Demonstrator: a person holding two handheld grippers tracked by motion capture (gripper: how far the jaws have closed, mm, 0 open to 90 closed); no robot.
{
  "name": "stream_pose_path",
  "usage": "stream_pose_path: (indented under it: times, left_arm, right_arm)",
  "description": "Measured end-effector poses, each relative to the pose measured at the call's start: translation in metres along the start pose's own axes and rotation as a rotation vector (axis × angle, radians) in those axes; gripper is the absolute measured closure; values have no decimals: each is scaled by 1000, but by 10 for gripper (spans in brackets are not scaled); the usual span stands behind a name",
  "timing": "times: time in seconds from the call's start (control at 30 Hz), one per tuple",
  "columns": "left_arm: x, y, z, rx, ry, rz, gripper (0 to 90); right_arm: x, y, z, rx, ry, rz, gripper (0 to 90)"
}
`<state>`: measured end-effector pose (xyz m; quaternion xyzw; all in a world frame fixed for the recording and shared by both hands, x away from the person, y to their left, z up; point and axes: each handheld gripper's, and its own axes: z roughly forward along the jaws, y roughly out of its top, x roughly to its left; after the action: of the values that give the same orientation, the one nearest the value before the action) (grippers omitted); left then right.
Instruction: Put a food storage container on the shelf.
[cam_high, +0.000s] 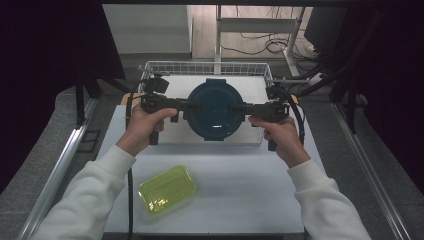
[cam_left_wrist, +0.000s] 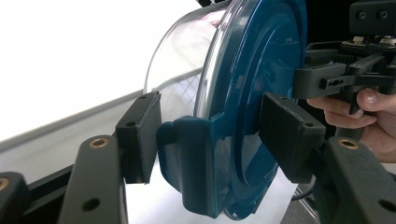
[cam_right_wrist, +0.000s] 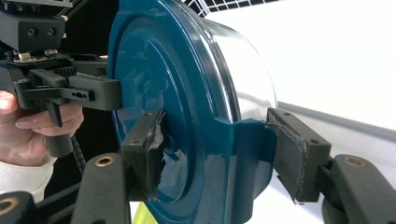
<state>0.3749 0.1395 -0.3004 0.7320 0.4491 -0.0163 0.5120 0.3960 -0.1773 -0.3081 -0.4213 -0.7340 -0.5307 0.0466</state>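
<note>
The left claw (cam_high: 192, 106) and right claw (cam_high: 235, 107) each clamp a side latch of the round blue-lidded container (cam_high: 215, 109), carried above the wire basket (cam_high: 150, 70) at twelve o'clock. Next probably: lower it level, both together. A yellow-lidded box (cam_high: 167, 189) lies at seven o'clock on the white tabletop (cam_high: 240, 190); grey floor, cables beyond.

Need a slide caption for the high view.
Both grippers, left and right, clamp a round blue-lidded container over the wire basket.
</note>
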Motion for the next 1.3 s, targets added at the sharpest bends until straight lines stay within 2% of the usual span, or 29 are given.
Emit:
stream_pose_path:
  times: [0.3, 0.73, 0.97, 1.3]
  left_arm:
    - [4, 18, -2, -13, -4, -7, 400]
    - [12, 49, 2, -12, -2, -13, 400]
    - [25, 64, 9, -6, -9, -43, 400]
    - [53, 68, 22, 12, -3, -93, 398]
  right_arm:
    - [1, 22, 0, 4, -9, -19, 391]
    - [-7, 53, 3, 10, -6, -15, 392]
    - [-18, 71, 10, 29, -8, 0, 391]
    - [-39, 80, 34, 65, -4, 61, 389]
